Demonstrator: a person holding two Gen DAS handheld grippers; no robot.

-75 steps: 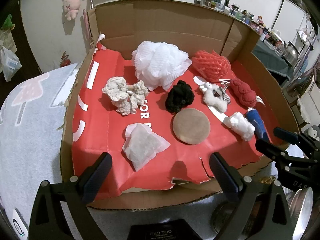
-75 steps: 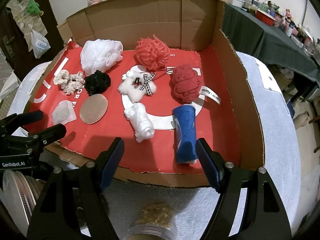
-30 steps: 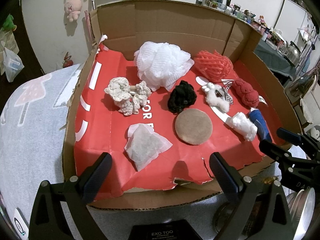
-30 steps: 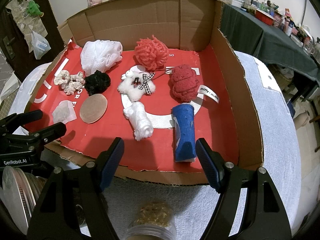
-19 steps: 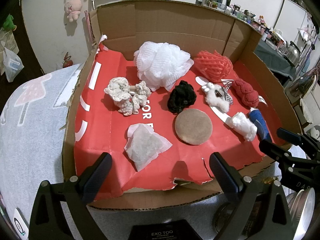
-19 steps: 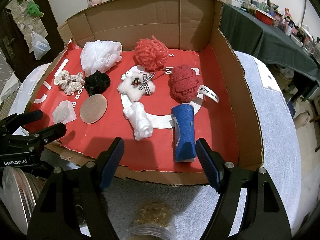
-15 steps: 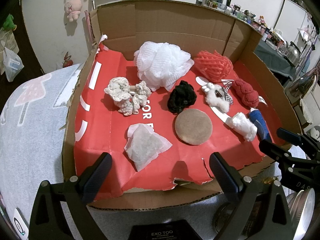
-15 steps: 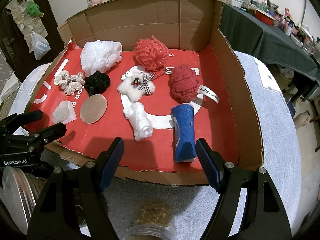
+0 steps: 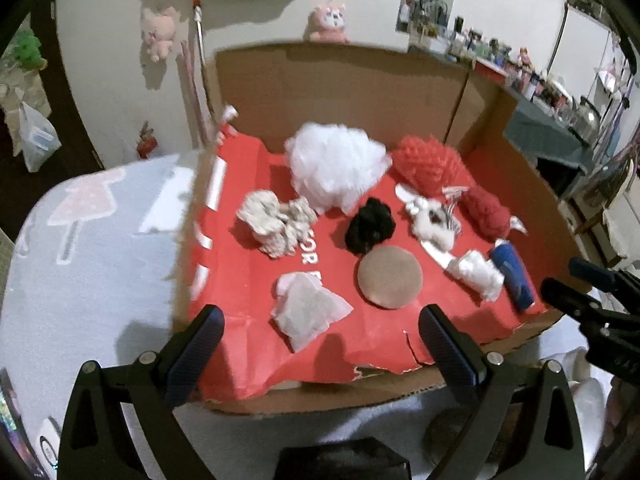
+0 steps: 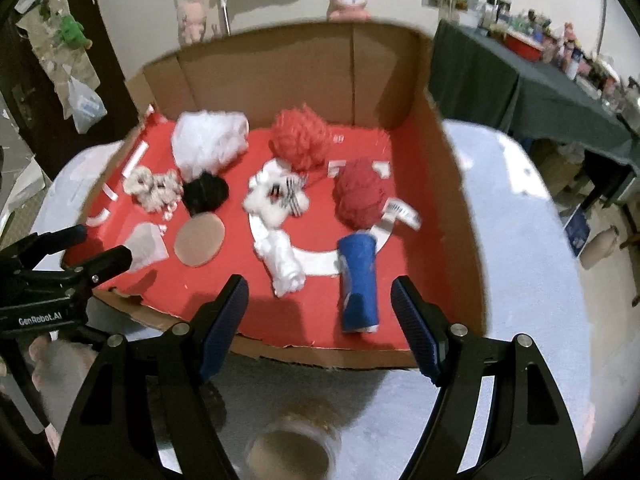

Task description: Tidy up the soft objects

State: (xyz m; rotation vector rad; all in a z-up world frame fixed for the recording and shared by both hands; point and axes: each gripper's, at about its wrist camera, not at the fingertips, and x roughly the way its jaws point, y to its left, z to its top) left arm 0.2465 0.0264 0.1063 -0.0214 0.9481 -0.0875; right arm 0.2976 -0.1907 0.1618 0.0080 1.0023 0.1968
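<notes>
A cardboard box (image 9: 340, 88) with a red floor holds several soft objects: a white mesh pouf (image 9: 336, 168), a coral pouf (image 9: 428, 164), a cream scrunchie (image 9: 276, 224), a black pompom (image 9: 370, 230), a tan round pad (image 9: 390, 276), a white pouch (image 9: 308, 312), a white bunny (image 10: 278, 198), a dark red knit ball (image 10: 360, 196), a white fluffy roll (image 10: 284, 262) and a blue roll (image 10: 358, 284). My left gripper (image 9: 320, 344) is open and empty at the box's front edge. My right gripper (image 10: 320, 322) is open and empty before the blue roll.
The box stands on a grey-white cloth (image 9: 80, 240). A jar with brownish contents (image 10: 292, 448) sits below my right gripper. A dark green table (image 10: 520, 88) with clutter is at the back right. Plush toys (image 9: 158, 32) hang on the wall behind.
Both grippers have tilted up and moved slightly; the views are blurred by motion. The objects in the box have not moved.
</notes>
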